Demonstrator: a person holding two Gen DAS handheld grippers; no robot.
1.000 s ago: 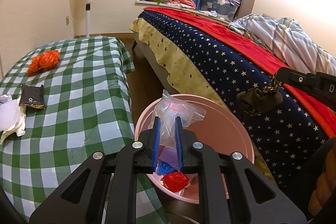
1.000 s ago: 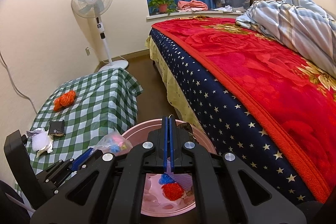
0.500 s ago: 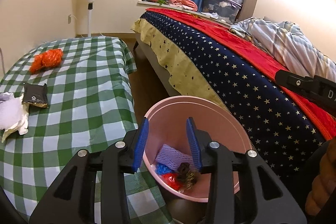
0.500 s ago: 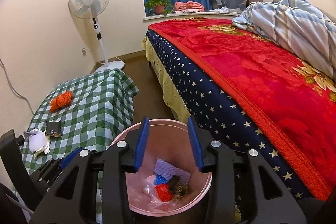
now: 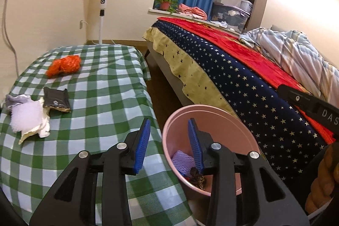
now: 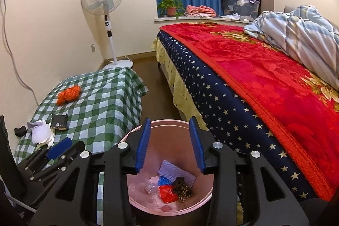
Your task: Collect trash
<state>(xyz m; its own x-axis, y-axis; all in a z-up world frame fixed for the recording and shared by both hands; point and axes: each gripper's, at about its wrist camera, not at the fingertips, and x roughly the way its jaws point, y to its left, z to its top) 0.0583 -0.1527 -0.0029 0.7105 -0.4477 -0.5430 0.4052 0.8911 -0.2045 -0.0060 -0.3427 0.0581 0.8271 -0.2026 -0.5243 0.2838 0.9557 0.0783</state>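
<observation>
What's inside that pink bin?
The bin holds a purple pad, a blue scrap, a red wrapper, a dark crumpled piece and clear plastic. Anything beneath them is covered.

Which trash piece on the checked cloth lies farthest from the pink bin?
The orange crumpled bag. It lies at the cloth's far end, beyond the black packet and white paper wad.

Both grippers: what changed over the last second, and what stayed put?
Left gripper let go of a clear plastic bag, right gripper a dark scrap; both are now open, and both pieces lie in the pink bin. Orange wad, black packet and white paper stayed put.
</observation>
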